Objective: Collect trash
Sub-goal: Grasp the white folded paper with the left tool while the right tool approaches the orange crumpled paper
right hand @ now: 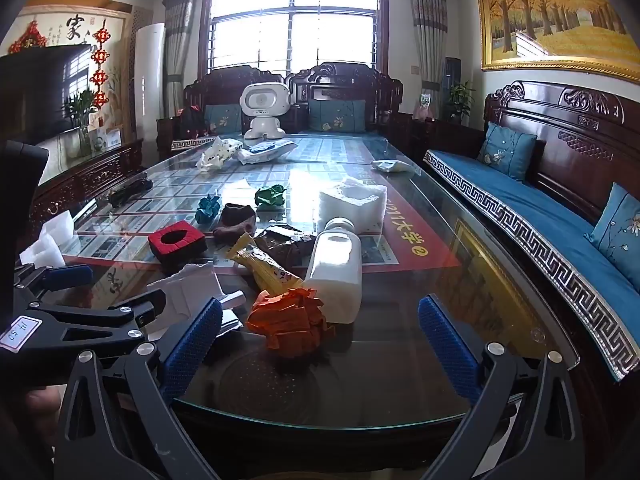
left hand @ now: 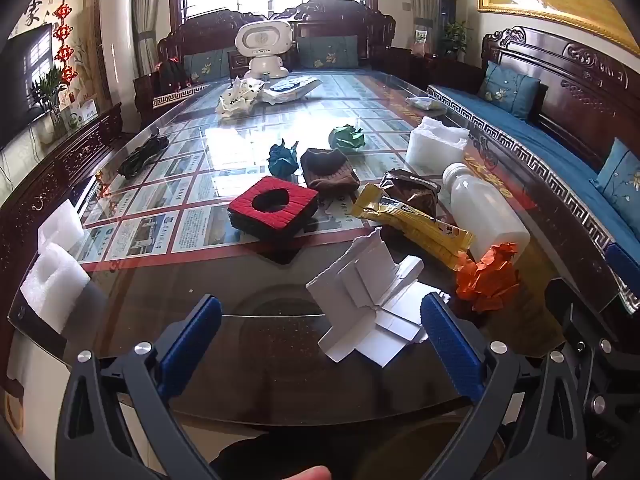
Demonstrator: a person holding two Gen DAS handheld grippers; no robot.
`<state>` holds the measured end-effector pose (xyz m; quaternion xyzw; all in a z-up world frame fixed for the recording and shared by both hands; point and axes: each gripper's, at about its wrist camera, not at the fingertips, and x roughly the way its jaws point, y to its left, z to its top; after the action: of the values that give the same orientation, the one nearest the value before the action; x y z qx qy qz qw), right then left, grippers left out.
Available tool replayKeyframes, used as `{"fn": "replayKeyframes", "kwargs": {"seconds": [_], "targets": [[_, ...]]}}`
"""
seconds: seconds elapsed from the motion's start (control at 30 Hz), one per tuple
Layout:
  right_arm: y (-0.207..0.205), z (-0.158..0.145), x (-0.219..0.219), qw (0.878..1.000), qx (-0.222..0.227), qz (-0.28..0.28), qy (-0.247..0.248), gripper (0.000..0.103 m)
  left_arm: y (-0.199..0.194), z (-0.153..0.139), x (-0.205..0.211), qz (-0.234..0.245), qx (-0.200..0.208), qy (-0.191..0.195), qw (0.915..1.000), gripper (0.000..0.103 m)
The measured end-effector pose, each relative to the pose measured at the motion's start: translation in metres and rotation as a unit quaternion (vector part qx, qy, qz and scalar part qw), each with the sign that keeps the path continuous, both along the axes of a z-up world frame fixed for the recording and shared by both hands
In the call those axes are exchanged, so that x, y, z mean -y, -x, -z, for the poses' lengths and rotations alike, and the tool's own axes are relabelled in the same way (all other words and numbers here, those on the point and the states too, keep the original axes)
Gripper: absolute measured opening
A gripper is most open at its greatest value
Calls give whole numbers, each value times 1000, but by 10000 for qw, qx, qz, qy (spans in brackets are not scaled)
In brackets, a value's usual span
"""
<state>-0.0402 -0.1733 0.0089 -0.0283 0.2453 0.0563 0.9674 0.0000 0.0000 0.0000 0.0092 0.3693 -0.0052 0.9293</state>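
Both my claws, left claw [left hand: 320, 320] and right claw [right hand: 320, 322], gaped empty; white bottle [right hand: 335, 276] on the glass desk [right hand: 400, 380] risked rolling if I nudged it grabbing the orange paper [right hand: 290, 322].

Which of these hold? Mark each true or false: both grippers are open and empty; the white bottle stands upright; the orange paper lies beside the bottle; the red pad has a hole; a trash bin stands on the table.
1. The left gripper and right gripper are open and empty: true.
2. The white bottle stands upright: false, it lies on its side.
3. The crumpled orange paper lies beside the bottle: true.
4. The red pad has a hole: true.
5. A trash bin stands on the glass table: false, none is visible.
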Motion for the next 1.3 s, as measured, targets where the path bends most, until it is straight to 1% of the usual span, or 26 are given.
{"fn": "replayKeyframes", "kwargs": {"seconds": [0.1,0.3,0.37,0.4,0.5,0.63,0.8,1.03,1.17,1.23,1.3], "targets": [[0,0,0,10000,-25,-13,-8,95,0,0,-1,-13,-31,83,10000,99],[1,-3,1,10000,-14,-3,8,95,3,-1,5,35,6,41,10000,99],[0,0,0,10000,-11,0,23,95,0,0,2,55,10,51,10000,99],[-1,0,-1,10000,-10,3,26,95,2,-1,0,16,24,77,10000,99],[0,0,0,10000,-5,19,23,95,3,-5,-5,101,94,185,9997,99],[-1,2,2,10000,-28,31,-2,95,3,-5,-6,53,155,141,9998,99],[1,1,5,10000,-4,54,-34,95,3,0,1,244,168,62,9995,99],[1,3,10,10000,-22,74,-47,95,-20,14,1,273,23,351,9990,99],[0,3,13,9999,-27,117,-87,95,-32,20,-7,351,-36,608,9975,99],[-2,5,15,9998,-31,141,-101,95,-38,24,-9,407,-128,714,9965,99],[-6,6,15,9998,-65,154,-123,95,-43,28,-9,482,-204,764,9957,99]]}}
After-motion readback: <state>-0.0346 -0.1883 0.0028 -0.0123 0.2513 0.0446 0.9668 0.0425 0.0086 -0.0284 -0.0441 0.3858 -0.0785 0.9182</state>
